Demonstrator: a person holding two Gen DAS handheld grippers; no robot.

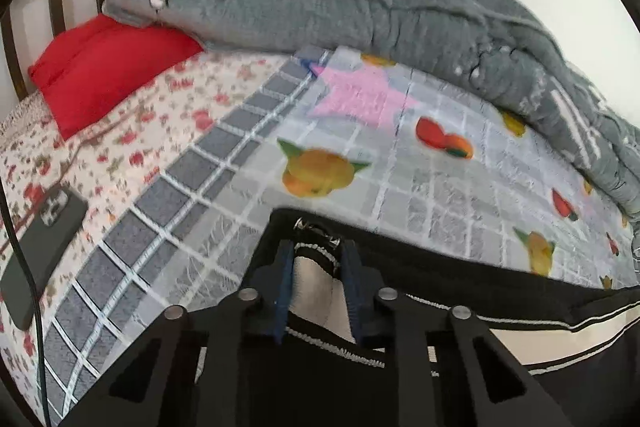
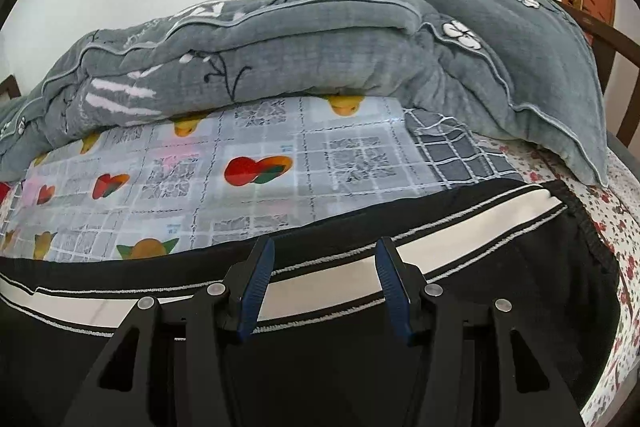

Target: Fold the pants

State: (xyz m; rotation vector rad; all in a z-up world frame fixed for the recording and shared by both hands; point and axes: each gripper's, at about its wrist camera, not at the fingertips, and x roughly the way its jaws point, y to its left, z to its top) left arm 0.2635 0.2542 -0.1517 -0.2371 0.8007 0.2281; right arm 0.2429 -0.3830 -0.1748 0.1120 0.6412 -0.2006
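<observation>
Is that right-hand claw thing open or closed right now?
Open. The right gripper has its blue fingers standing well apart above the black pants, with the white side stripe showing between them, nothing pinched.

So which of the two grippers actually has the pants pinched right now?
The left gripper: its fingers are closed on a bunched hem of the pants. The right gripper hangs open above the white stripe.

Under me, the bed (image 1: 132,147) in its red-flowered white sheet carries a grey checked fruit-print cloth (image 1: 420,187). My black trousers with white side stripes (image 2: 520,259) lie on that cloth. A rumpled grey quilt (image 1: 360,15), red pillow (image 1: 104,67) and dark phone (image 1: 44,247) rest there too.
</observation>
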